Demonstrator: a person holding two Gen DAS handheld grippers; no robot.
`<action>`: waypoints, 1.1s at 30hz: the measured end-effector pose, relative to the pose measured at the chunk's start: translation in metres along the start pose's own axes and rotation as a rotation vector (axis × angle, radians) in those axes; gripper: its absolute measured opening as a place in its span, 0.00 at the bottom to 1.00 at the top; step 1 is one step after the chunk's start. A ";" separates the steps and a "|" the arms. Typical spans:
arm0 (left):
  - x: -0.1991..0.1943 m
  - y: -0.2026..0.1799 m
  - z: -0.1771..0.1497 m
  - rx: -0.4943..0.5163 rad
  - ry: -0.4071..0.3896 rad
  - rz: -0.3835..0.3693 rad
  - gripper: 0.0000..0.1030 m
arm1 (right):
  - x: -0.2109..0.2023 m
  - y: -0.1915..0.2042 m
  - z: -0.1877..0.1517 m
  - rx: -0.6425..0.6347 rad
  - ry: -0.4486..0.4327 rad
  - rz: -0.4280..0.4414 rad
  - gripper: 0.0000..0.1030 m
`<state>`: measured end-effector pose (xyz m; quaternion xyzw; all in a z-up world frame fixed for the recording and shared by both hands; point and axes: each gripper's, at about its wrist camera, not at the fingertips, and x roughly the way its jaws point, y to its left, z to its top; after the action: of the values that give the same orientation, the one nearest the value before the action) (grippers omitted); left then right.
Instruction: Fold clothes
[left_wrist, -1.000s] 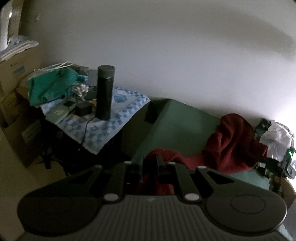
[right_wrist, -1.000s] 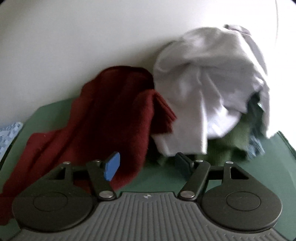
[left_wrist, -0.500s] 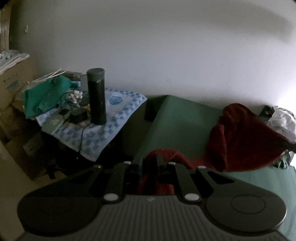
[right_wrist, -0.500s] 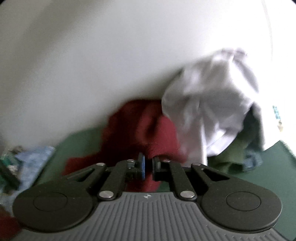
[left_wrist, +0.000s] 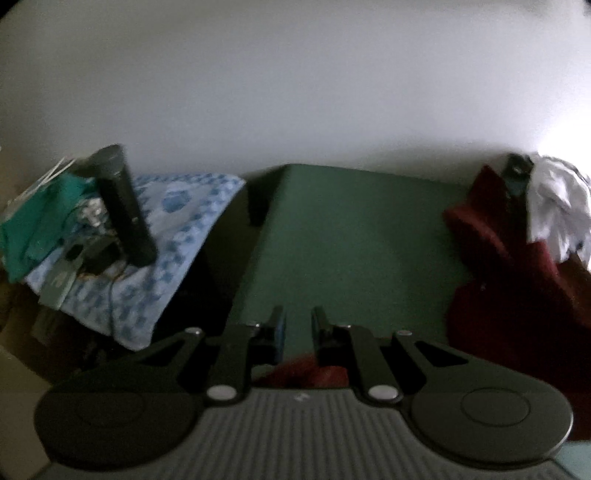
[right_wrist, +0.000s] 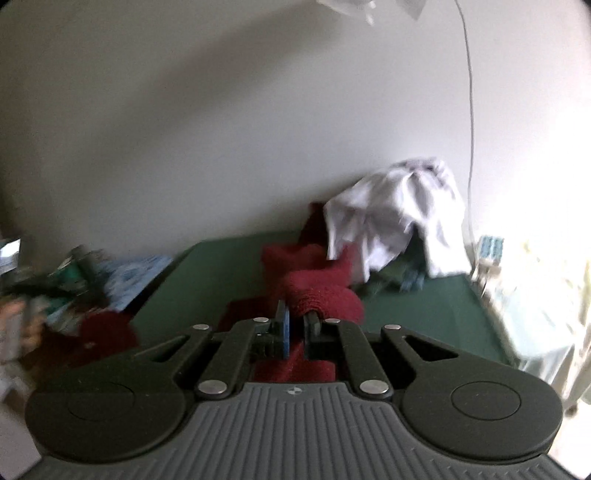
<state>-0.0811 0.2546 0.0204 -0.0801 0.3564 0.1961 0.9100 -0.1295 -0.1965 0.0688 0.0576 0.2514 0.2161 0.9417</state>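
now both grippers are pinching the red garment (right_wrist: 317, 291) over the green surface (left_wrist: 354, 236); right gripper (right_wrist: 296, 332) jaws are clamping one edge, left gripper (left_wrist: 297, 334) another; they should be drawing apart evenly, clear of the white clothes (right_wrist: 399, 210).

The sweater (right_wrist: 317, 291) is lying on the table (right_wrist: 424, 314), with the shirt (right_wrist: 399, 221) sitting behind it by the wall (right_wrist: 221, 129)
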 end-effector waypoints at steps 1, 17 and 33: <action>0.001 -0.003 0.000 0.010 0.001 -0.005 0.11 | -0.010 0.005 -0.004 -0.005 0.023 0.025 0.07; -0.017 -0.076 -0.067 0.261 0.027 -0.271 0.57 | 0.060 -0.022 0.016 -0.078 0.158 -0.046 0.74; 0.061 -0.152 -0.130 0.234 0.241 -0.346 0.22 | 0.228 -0.089 -0.071 0.125 0.379 -0.218 0.32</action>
<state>-0.0576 0.0975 -0.1159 -0.0566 0.4637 -0.0162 0.8840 0.0469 -0.1771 -0.1148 0.0469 0.4414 0.1040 0.8900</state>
